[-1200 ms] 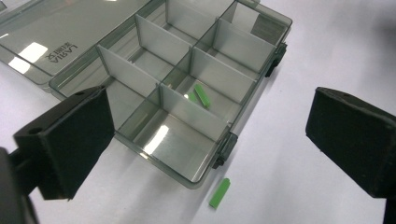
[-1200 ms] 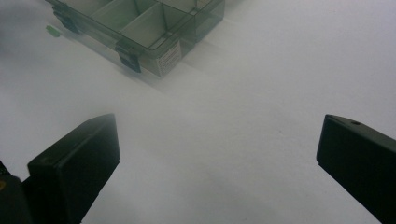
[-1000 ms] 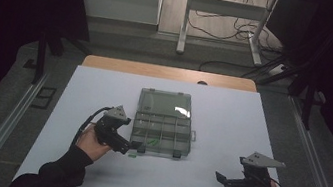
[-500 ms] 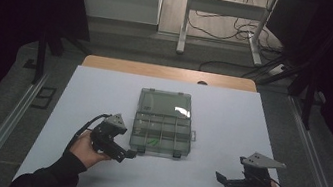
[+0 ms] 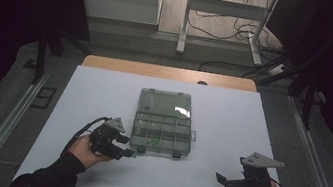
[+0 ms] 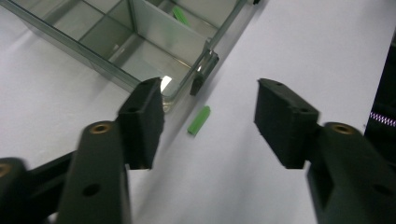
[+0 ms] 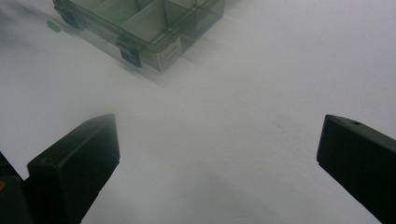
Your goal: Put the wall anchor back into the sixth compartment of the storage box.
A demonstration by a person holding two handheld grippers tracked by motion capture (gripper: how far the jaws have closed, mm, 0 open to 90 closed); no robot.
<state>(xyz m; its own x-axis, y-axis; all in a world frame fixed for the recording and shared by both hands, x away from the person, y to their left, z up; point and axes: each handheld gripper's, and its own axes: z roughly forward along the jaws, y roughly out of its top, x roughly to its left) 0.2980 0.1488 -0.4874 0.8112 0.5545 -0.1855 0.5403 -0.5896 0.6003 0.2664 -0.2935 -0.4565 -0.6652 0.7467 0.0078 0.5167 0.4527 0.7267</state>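
A clear plastic organizer box (image 5: pixel 161 134) lies mid-table with its lid (image 5: pixel 165 102) folded open at the back. A small green peg (image 6: pixel 199 120) lies on the white table just off the box's front left corner, also seen as a speck in the high view (image 5: pixel 134 157). My left gripper (image 6: pixel 211 100) hovers over it. Its jaws have just been closing and stand half apart, with the peg lying between and slightly ahead of them, untouched. Another green peg (image 6: pixel 179 14) sits in a compartment. My right gripper (image 5: pixel 218 176) rests open near the front right, holding nothing.
The box has black latches (image 6: pixel 201 78) along its front wall. The white table sheet (image 5: pixel 229 129) spreads around the box, with the wooden table edge (image 5: pixel 168 72) behind. A desk frame and cables (image 5: pixel 225 27) stand on the floor beyond.
The left hand has shifted a little toward the near edge, off the box's front left corner. The right hand has not moved.
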